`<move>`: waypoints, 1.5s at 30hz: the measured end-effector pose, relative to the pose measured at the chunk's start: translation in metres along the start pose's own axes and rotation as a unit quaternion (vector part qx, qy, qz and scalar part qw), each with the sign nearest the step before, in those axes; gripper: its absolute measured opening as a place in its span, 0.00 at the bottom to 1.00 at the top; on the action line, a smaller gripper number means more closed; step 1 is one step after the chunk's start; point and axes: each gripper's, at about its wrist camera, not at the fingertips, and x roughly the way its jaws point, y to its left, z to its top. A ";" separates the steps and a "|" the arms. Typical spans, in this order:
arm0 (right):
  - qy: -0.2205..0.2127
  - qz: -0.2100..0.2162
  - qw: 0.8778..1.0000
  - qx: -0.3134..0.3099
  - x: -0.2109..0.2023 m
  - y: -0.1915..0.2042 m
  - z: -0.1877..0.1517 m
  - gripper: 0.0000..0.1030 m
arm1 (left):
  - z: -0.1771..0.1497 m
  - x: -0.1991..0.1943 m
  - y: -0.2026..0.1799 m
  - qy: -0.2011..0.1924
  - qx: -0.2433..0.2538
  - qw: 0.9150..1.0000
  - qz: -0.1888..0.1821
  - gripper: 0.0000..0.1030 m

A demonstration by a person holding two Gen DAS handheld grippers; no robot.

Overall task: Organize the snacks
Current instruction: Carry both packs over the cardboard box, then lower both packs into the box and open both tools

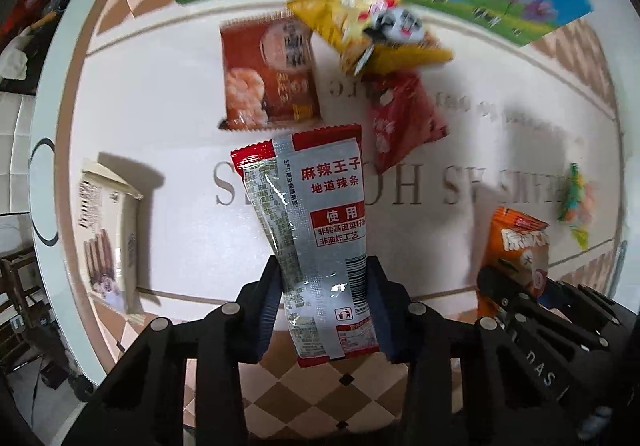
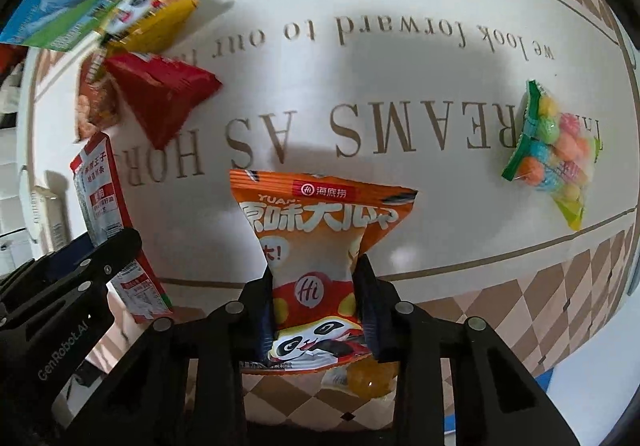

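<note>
Between my left gripper's (image 1: pixel 326 298) jaws sits a clamped silver packet (image 1: pixel 316 213); my right gripper (image 2: pixel 316 298) grips an orange bag (image 2: pixel 316 242). Both hang above the table (image 2: pixel 400 85). Beyond lie a candy bag (image 2: pixel 556 149) and red pouch (image 2: pixel 160 93).

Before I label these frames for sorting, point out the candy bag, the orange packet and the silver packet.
candy bag (image 2: pixel 554 155): right wrist view, clear middle over the coloured balls.
orange packet (image 2: pixel 316 242): right wrist view, front face above the fingers.
silver packet (image 1: pixel 320 230): left wrist view, printed back panel.

Both claws (image 1: pixel 324 302) (image 2: pixel 316 298) clamped, pointing down
</note>
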 end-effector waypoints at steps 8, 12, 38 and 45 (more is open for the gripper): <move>-0.055 0.063 0.996 -0.013 -0.086 0.005 0.001 0.35 | 0.009 -0.099 0.008 -0.071 0.004 0.995 -0.064 0.36; -0.093 0.089 0.991 -0.028 -0.144 0.011 0.018 0.35 | 0.038 -0.148 0.010 -0.112 0.022 0.990 -0.088 0.36; -0.063 0.066 0.995 -0.036 -0.097 0.091 0.303 0.35 | 0.343 -0.066 0.050 -0.010 0.072 0.995 0.072 0.38; 0.017 0.085 0.996 -0.037 -0.056 0.090 0.314 0.77 | 0.347 -0.043 0.052 0.037 0.061 0.995 0.066 0.50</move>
